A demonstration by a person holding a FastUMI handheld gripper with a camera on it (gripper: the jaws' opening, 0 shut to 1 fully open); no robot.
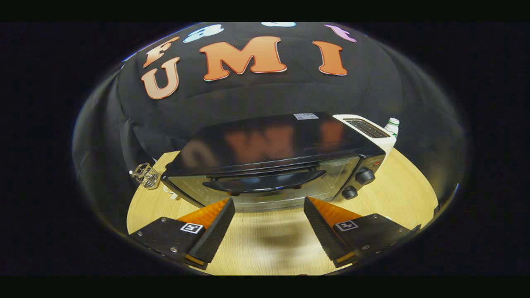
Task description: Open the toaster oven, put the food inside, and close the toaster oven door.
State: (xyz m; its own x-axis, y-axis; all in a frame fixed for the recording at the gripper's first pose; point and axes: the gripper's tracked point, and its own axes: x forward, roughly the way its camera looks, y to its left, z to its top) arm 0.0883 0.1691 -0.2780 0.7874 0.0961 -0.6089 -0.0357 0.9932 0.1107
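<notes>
I see the glossy black toaster oven (273, 165), door closed, on the pale wooden surface (405, 194) just ahead of my hand-held gripper (269, 213), whose fingers are spread apart, holding nothing. A white slot toaster (372, 134) sits behind it.

The wooden table (405, 194) carries a toaster oven (273, 159), white toaster (370, 131), bottle (392, 126) and wire basket (146, 175).

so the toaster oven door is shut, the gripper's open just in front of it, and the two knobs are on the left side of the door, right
Not quite: the two knobs sit on the right side of the door, not the left, as the gripper view shows. The rest holds: the toaster oven is shut, and the gripper is open just in front of it, with nothing between its fingers.
</notes>
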